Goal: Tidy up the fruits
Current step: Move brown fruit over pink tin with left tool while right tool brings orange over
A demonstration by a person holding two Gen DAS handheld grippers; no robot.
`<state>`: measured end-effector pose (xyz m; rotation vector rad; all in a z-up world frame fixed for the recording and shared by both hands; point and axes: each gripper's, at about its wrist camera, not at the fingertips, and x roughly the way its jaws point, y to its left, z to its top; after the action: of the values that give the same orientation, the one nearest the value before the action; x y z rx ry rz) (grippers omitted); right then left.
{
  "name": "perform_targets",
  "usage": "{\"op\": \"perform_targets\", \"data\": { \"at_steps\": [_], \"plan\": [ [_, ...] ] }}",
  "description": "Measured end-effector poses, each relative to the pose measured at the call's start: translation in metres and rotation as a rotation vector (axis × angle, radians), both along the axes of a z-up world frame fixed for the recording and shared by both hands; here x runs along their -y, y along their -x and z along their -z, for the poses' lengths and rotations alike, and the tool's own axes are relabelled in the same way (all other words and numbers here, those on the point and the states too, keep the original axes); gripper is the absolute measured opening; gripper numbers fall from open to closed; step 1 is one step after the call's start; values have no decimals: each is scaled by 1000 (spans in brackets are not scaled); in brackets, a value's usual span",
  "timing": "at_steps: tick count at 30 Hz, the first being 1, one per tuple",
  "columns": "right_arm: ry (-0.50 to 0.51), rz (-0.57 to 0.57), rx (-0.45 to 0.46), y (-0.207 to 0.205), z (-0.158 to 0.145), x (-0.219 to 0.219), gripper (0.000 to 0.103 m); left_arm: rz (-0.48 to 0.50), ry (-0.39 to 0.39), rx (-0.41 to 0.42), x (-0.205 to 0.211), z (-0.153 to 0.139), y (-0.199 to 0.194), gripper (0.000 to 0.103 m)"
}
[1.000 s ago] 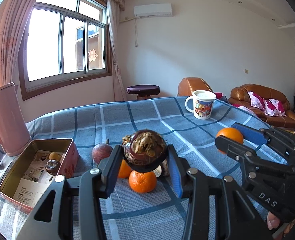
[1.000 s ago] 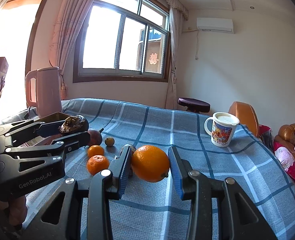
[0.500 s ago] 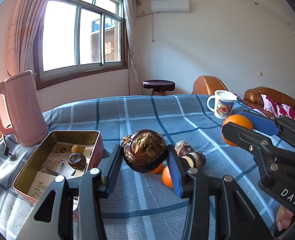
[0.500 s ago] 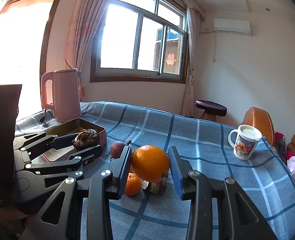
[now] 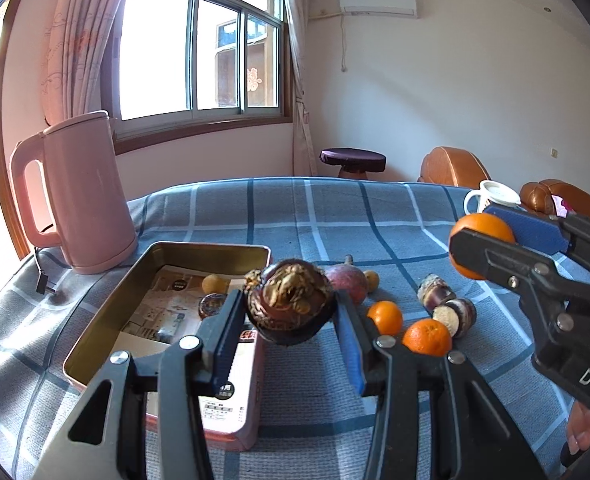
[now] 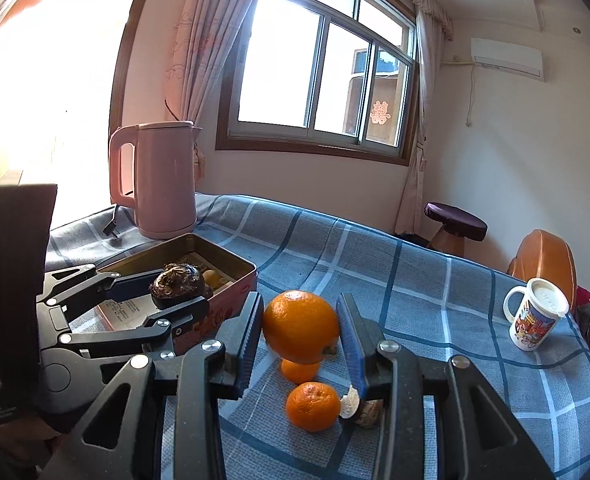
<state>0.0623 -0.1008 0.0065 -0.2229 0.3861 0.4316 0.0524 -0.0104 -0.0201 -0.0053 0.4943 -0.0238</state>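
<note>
My left gripper (image 5: 289,320) is shut on a dark brown wrinkled fruit (image 5: 289,304), held just over the near right corner of an open metal tin (image 5: 167,264). Inside the tin lie a small yellow fruit (image 5: 214,283) and a dark round fruit (image 5: 211,306) on printed paper. My right gripper (image 6: 301,330) is shut on a large orange (image 6: 301,326), in the air to the right of the tin (image 6: 231,300). Below it on the cloth sit two mandarins (image 6: 312,406) and cane pieces (image 6: 369,412). The left gripper (image 6: 175,288) shows at the left of the right wrist view.
A pink kettle (image 5: 79,196) with a loose plug stands behind the tin at the far left. A purple-red fruit (image 5: 347,282), two mandarins (image 5: 385,316) and cane pieces (image 5: 453,312) lie right of the tin. A printed mug (image 6: 535,316) stands at the far right on the blue checked cloth (image 5: 315,216).
Both grippers have carried their fruits leftward toward the tin. The tin and kettle now lie nearer the middle, and the dark fruit hangs at the tin's corner.
</note>
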Motion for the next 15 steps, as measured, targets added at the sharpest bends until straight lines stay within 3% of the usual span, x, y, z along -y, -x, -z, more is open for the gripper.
{"op": "perform_targets", "data": {
  "at_steps": [15],
  "plan": [
    [39, -92, -14, -28, -9, -48, 40, -111, -10, -24, -49, 0, -9, 46]
  ]
}}
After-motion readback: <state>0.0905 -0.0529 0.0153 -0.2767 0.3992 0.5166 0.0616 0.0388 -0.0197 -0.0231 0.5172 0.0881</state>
